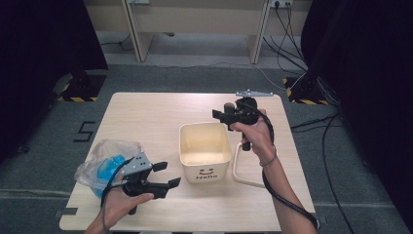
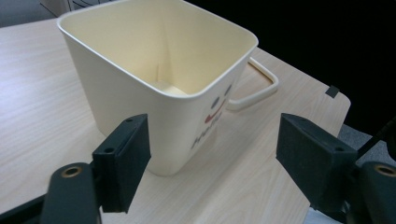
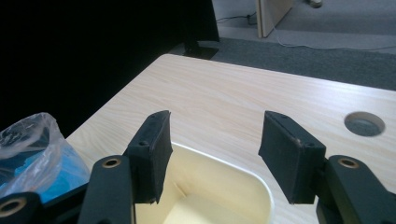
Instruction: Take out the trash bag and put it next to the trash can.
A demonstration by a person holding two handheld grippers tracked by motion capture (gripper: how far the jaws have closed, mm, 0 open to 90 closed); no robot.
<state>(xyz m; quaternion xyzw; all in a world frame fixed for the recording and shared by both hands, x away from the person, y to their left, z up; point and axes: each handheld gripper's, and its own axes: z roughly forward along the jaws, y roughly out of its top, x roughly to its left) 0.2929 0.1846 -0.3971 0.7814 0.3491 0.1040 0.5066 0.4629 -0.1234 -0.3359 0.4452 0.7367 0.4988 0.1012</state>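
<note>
A: Two hand-held grippers, both released, nothing in either. We logged the left hand-held gripper (image 1: 164, 174) low at the near-left of the counter (image 1: 146, 117), jaws spread and pointed at the cream bin (image 1: 205, 152).

B: And the right hand-held gripper (image 1: 221, 115)?

A: We saw it hovering over the bin's far rim, jaws wide apart, angled down toward the inside. Bin stood upright mid-counter, smiley face toward the person, looked bare inside, handle (image 1: 239, 168) folded down flat on its right.

B: Step in hand?

A: We judged it a reach for the bin, maybe to steady it. The plastic bag (image 1: 104, 161) with blue stuff lay just left of the left hand-held gripper, likely what goes in.

B: Tips?

A: We'd have pinched one wall square, a jaw inside and one outside, well below the rim. The bin looked light and would probably tip or slide if nudged sideways.
</note>
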